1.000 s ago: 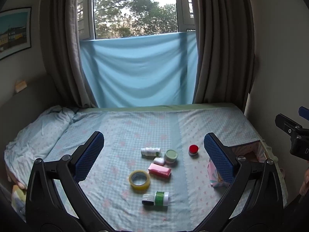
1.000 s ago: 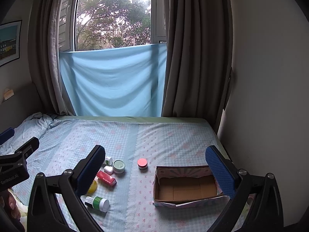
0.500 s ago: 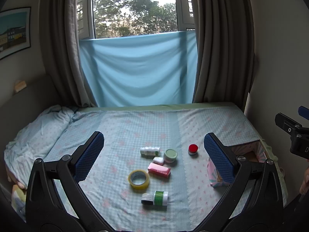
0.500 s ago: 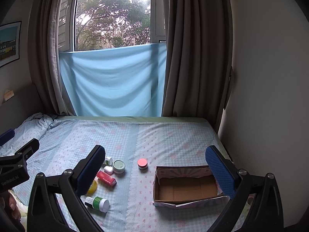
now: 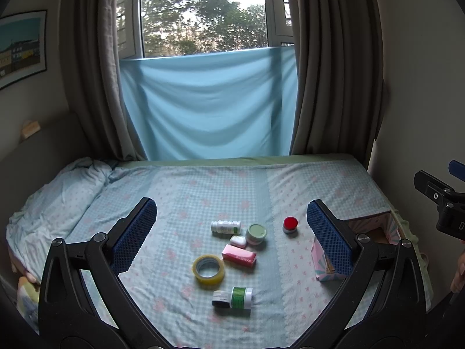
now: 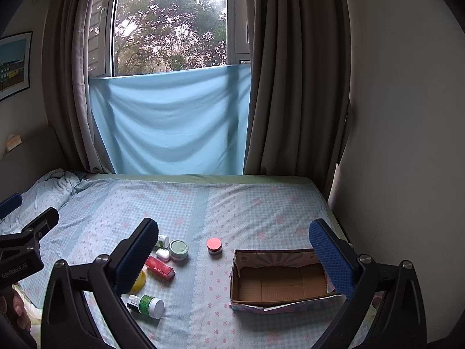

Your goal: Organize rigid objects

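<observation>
Yellow tape roll (image 6: 141, 281) sits mostly hidden behind the right tool's (image 6: 234, 247) left finger; both tools gape wide, holding nothing. Beyond the left tool (image 5: 231, 232), its right finger covers part of the cardboard box (image 5: 322, 267), seemingly empty.

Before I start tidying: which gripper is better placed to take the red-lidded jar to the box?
Right, probably. The red-lidded jar sits beside the cardboard box, between the right gripper fingers; both grippers are open.

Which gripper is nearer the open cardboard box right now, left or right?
Right. The right gripper hangs almost straight before the cardboard box; for the left gripper, the box lies off to its right.
</observation>
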